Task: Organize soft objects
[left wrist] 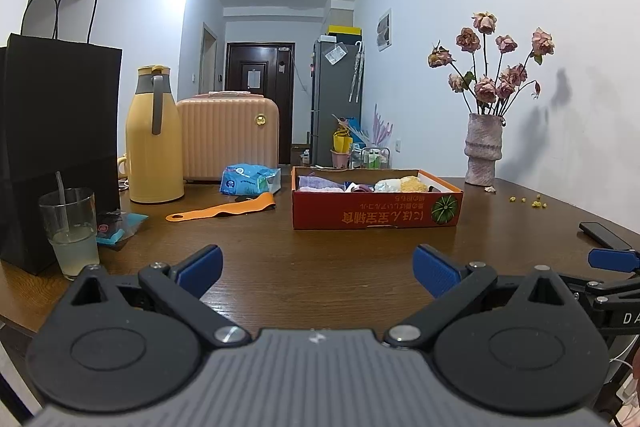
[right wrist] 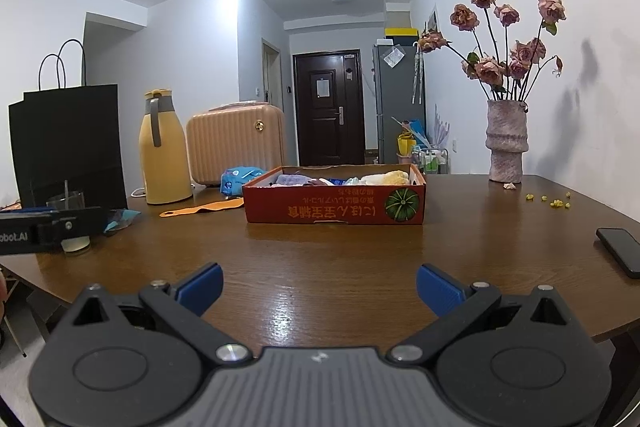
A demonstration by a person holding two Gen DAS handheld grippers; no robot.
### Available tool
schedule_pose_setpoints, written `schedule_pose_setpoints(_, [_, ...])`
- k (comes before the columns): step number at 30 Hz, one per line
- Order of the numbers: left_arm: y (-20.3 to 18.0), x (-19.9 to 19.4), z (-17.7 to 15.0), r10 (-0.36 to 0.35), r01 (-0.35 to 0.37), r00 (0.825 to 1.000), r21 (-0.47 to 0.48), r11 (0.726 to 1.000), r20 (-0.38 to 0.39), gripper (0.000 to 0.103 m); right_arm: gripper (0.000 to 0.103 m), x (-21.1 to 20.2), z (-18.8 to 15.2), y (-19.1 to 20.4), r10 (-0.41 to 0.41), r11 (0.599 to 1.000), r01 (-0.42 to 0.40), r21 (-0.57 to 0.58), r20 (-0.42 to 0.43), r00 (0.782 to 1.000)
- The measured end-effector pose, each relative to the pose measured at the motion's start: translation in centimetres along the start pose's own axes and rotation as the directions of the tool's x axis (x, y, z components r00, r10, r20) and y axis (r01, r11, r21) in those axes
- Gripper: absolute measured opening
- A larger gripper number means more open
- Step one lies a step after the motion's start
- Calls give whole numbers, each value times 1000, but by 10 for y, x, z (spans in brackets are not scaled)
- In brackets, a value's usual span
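Both tongs spread wide and empty above the wooden tabletop [left wrist: 320, 259].

Left tongs [left wrist: 318, 269] and right tongs [right wrist: 320, 287] hold nothing, blue fingertips [right wrist: 202, 287] far apart. Soft cloths [left wrist: 320, 183] and a yellow plush piece [left wrist: 412, 183] lie inside the red cardboard box [left wrist: 376, 215], well apart from both. An orange strap [left wrist: 224, 210] lies left of the box.

On the wooden bench [left wrist: 320, 251] we saw a yellow thermos jug [left wrist: 153, 137], a peach mini suitcase [left wrist: 228, 139], a black paper bag [left wrist: 56, 131], a glass of cloudy drink [left wrist: 70, 231], a vase of dried roses [left wrist: 483, 155] and a black phone [right wrist: 620, 251].
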State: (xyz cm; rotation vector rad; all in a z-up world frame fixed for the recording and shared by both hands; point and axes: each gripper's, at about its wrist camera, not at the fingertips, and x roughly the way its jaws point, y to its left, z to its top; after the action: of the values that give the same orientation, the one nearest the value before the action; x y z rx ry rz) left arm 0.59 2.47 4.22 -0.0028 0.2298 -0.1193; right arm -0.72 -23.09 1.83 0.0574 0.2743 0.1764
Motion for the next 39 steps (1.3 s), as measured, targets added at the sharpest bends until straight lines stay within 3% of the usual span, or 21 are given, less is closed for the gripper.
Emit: schedule_pose_setpoints(39, [-4,-4,1,11,-11,1000,11,1000,16,103,103,0,1,-1,3,1000,-3,4,9,1000])
